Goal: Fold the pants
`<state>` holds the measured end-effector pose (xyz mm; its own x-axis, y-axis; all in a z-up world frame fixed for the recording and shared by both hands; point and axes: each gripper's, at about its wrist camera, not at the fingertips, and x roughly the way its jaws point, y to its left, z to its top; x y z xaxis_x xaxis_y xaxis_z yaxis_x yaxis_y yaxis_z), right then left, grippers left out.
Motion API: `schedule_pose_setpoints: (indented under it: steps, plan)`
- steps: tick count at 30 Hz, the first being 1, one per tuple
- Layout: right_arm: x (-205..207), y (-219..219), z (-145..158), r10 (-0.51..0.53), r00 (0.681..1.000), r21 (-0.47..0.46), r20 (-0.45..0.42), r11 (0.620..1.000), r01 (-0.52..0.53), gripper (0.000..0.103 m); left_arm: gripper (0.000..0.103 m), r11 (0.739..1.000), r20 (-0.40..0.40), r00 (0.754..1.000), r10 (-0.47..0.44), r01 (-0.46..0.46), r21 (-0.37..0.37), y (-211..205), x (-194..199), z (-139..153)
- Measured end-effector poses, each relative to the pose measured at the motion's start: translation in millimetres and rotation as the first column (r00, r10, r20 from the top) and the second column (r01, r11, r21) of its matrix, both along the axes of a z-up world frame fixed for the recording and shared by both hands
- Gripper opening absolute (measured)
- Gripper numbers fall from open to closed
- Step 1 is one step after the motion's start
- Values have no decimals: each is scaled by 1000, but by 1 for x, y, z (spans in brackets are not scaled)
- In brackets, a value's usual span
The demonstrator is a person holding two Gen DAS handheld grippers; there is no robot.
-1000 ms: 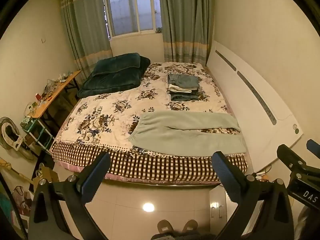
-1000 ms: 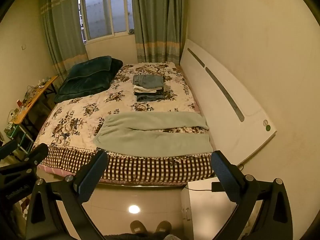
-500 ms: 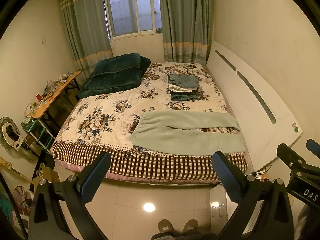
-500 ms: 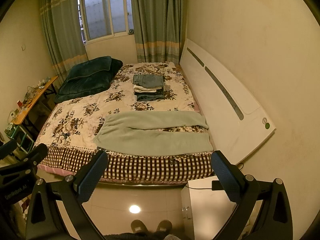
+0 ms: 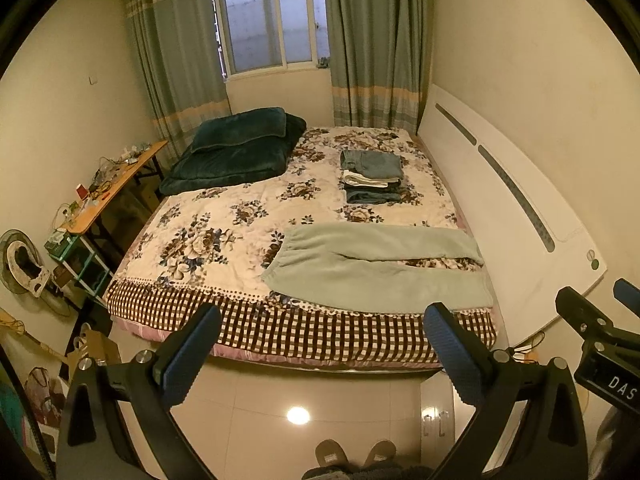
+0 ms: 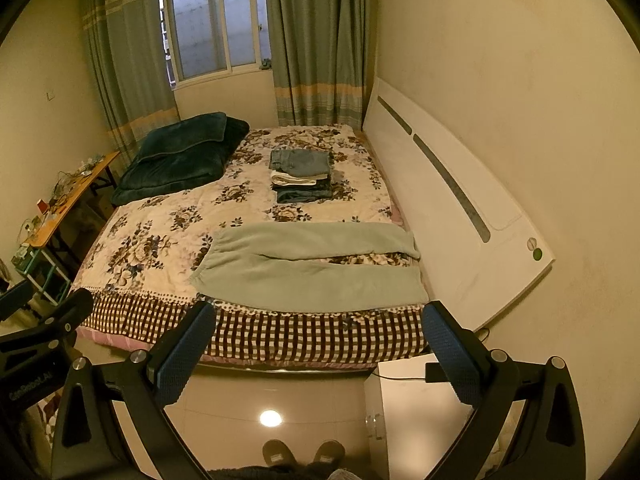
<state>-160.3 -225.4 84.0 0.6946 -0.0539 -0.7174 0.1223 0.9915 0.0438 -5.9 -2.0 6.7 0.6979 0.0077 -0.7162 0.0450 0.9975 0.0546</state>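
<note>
Filling most of both views: a bed (image 5: pixel 224 240) under a cream quilt printed with dark brown-blue flowers, its near edge a brown-and-white check border. White headboard (image 5: pixel 516 216) with grey slots, long and curved, at the bed's right side against a plain cream wall. Grey-green curtains (image 5: pixel 376 40) with a tan band flank the window (image 5: pixel 272 24) at the far end. Dark teal plush blanket (image 5: pixel 236 152), folded thick, on the far left corner of the bed. Pale green fleece pants (image 5: pixel 376 268) spread flat near the front edge, waistband to the left, the two legs running right with a narrow wedge of quilt between them. Beyond them, well apart, a stack of folded clothes (image 5: pixel 372 176): blue denim on top, a white layer, dark layers below. Wooden side table (image 5: pixel 116 184) along the left wall, cluttered with small items too small to tell. Glossy tiled floor, slippers (image 5: pixel 352 454) at the bottom edge. Left gripper (image 5: pixel 320 344) and right gripper (image 6: pixel 314 344) both spread wide, blue textured pads, nothing between them, hovering over the floor short of the bed
</note>
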Motion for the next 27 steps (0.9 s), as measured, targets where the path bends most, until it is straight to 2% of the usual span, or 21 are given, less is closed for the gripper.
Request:
schedule_pose_setpoints:
  steps: [27]
  plan:
    - [5, -2, 2, -5, 1000, 8, -4, 1000, 5, 103, 103, 1000, -12, 1000, -13, 14, 2, -4, 2, 1]
